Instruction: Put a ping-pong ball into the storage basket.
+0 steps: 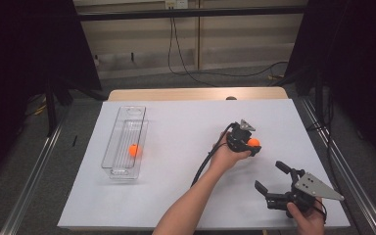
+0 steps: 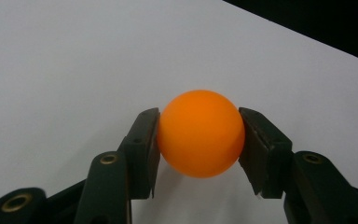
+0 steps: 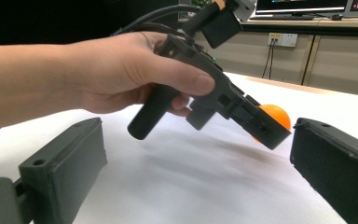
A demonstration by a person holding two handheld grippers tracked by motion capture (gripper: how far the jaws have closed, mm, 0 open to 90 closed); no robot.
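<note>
Nearest the person, the right tongs [image 1: 270, 179] rest low at the counter's [image 1: 186, 147] front right, jaws spread wide with nothing between them. Just beyond, the left tongs [image 1: 251, 145] are clamped on an orange ping-pong ball [image 2: 200, 133], pads pressing both its sides, held clear above the white surface. Farther left, a clear plastic tray [image 1: 122, 169] holds a second orange ball [image 1: 134, 150].

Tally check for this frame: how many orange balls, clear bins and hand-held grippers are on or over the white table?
Orange balls: 2, one clamped in the left gripper as the held ball, one ball in the bin
Clear bins: 1, the clear bin
Grippers: 2, counting the right gripper, its jaws apart with nothing between them
Total: 5
</note>
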